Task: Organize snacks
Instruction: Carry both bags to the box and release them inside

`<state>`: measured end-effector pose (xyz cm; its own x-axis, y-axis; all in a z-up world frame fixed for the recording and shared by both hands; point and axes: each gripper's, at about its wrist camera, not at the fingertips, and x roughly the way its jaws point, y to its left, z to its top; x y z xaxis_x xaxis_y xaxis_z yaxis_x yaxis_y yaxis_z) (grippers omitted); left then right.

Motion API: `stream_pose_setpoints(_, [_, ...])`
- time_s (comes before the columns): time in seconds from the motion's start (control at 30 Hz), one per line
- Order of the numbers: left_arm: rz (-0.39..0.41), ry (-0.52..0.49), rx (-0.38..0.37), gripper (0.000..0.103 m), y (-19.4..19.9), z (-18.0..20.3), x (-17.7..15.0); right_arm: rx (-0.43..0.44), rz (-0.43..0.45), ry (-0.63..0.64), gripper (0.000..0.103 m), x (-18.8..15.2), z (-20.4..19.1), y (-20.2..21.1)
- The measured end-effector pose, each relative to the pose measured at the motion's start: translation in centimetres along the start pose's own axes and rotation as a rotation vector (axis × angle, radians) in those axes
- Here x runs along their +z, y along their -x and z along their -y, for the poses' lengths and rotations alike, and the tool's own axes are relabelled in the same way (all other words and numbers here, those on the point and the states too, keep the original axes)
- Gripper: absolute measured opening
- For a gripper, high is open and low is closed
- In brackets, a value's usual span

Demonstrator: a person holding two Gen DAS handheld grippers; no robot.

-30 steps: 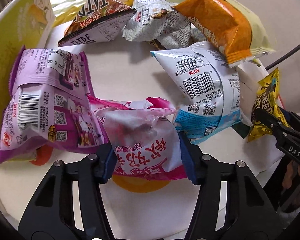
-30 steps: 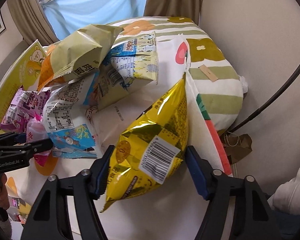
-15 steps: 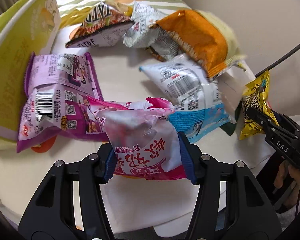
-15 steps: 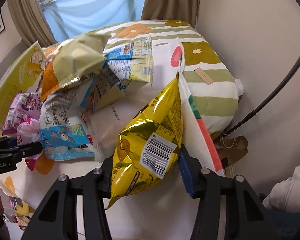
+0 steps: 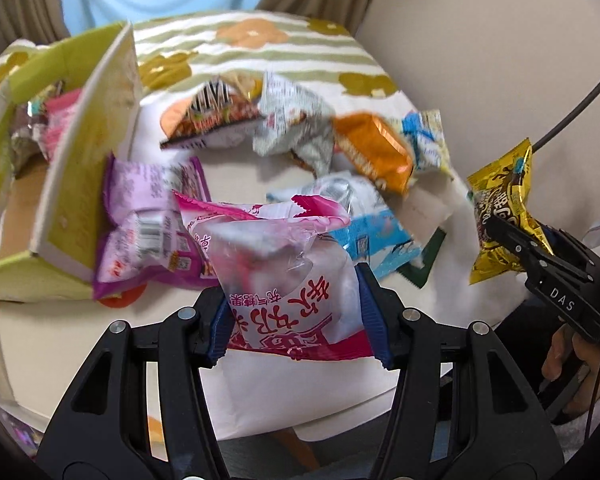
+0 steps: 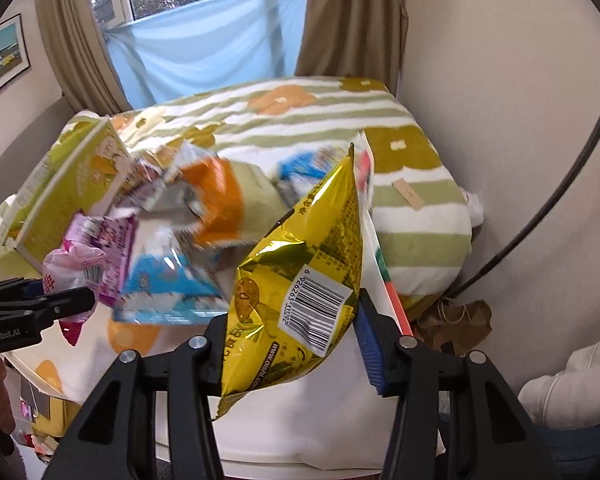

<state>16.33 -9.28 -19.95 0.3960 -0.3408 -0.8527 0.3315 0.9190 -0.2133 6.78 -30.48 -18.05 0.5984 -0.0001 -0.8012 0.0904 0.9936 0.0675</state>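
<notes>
A table under a white cloth (image 5: 100, 344) with orange flowers stands against a beige wall, with a green-striped blanket (image 6: 416, 236) at its far end and a blue-screened window (image 6: 204, 44) between two brown curtains beyond. At the far left sits one open yellow-green box (image 5: 80, 184) with a few packets inside, too blurred to count. Loose on the cloth lie at least six packets: one purple packet (image 5: 148, 224) beside the box, one dark red-and-black packet (image 5: 216, 120) farther off, one silver packet (image 5: 296, 128) to its right, one orange bag (image 5: 376, 152), one pale blue-and-yellow packet (image 5: 428, 140) behind it, and one light blue packet (image 5: 372, 240) nearer. The left gripper (image 5: 296, 316) has its jaws clamped on one pink-and-white packet (image 5: 288, 272), held above the near edge of the table. The right gripper (image 6: 296, 344) pinches one gold foil bag (image 6: 304, 288) upright, barcode facing the camera, over the table's near right side.
</notes>
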Motion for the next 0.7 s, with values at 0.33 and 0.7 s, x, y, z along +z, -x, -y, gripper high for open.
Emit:
stream_pose_setpoints(0.33, [0.106, 0.022, -0.010, 0.051, 5.0, -1.2, 1.9, 0.061, 0.067, 0.077, 0.046, 2.7, -3.9, 2.4])
stream_pose_setpoints(0.7, [0.219, 0.063, 0.066, 0.051, 11.3, -9.0, 5.6, 0.211, 0.158, 0.196, 0.046, 9.0, -13.7, 3.8])
